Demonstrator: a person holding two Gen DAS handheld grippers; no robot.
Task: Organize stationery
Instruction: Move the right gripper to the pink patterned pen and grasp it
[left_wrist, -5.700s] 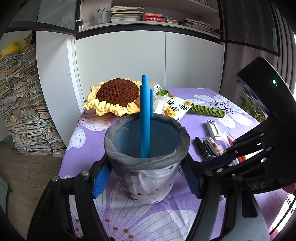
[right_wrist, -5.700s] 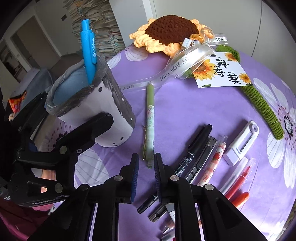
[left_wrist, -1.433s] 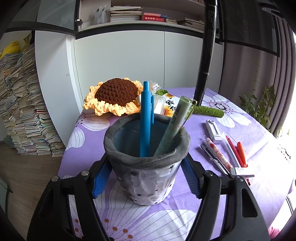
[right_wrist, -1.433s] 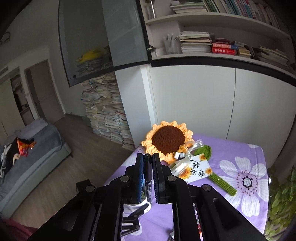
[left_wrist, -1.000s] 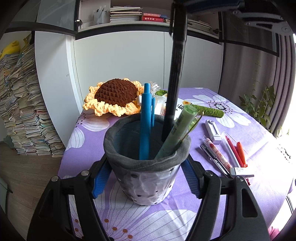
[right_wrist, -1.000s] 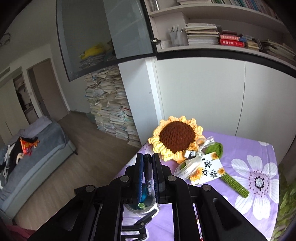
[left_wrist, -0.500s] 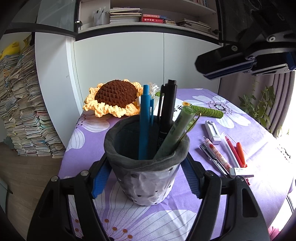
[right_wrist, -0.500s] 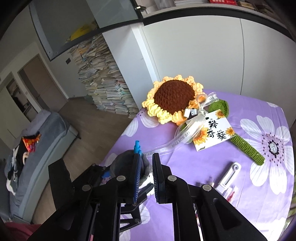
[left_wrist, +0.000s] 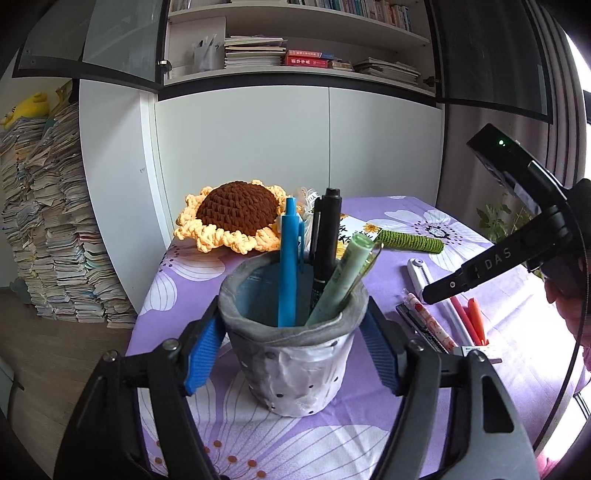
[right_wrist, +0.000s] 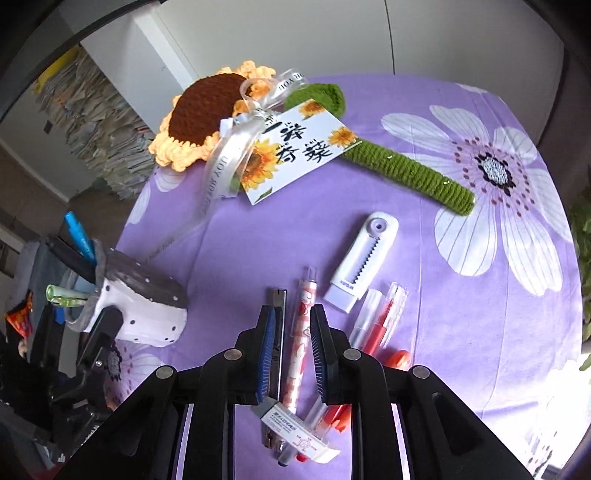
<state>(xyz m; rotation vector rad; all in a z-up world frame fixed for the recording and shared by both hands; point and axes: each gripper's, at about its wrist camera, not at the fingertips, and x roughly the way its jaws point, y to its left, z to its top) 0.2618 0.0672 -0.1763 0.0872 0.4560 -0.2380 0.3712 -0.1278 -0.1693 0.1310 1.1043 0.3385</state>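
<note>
Three pens stand in the grey pen pot (left_wrist: 295, 347): a blue pen (left_wrist: 288, 266), a black pen (left_wrist: 325, 243) and a pale green pen (left_wrist: 340, 280). Left to gather, judging from the worktop (right_wrist: 424, 240), are the items lying just right of the pot: a patterned pen (right_wrist: 301, 332), a dark pen (right_wrist: 277, 332) beside it, red pens (right_wrist: 384, 321), a white correction tape (right_wrist: 364, 266) and a small eraser (right_wrist: 299, 432). The left hand-held gripper (left_wrist: 291, 354) clamps the pot's sides, steadying it. The right hand-held gripper (right_wrist: 293, 354) holds nothing; its jaws are opening, astride the patterned pen without touching it.
</note>
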